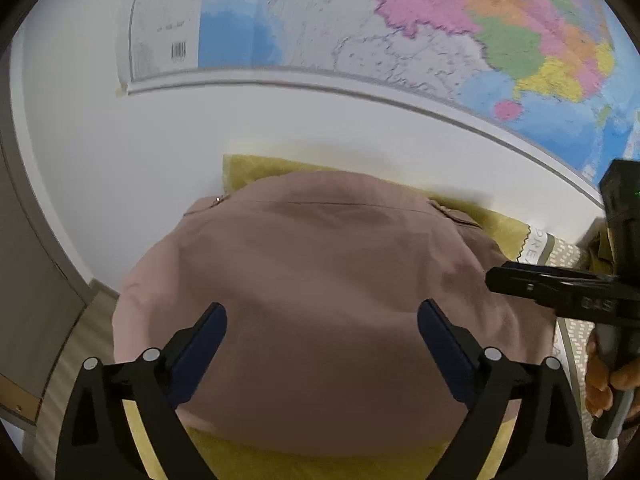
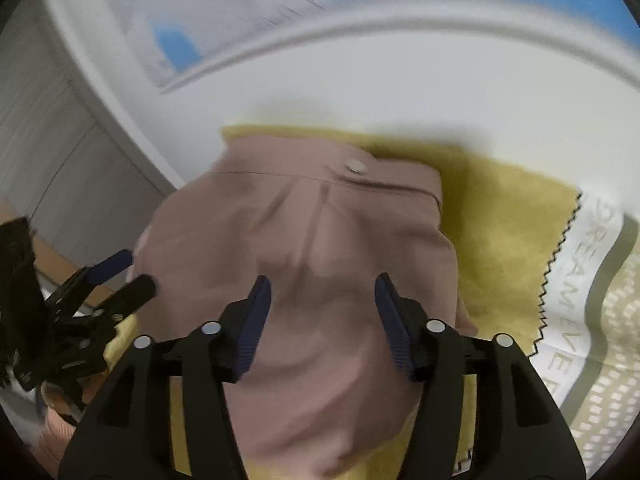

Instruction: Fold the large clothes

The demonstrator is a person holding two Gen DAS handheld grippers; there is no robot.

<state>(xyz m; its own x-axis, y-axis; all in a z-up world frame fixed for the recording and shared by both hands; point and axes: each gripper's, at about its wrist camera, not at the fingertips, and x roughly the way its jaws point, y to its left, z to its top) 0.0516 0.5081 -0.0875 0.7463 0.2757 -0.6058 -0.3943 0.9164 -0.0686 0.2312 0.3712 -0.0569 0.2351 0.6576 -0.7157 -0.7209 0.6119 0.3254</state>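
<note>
Wall map above white wall; pink garment on yellow bedspread.

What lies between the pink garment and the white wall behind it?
A strip of yellow cloth, under the pink garment, reaches to the white wall; the right wrist view shows it best.
</note>
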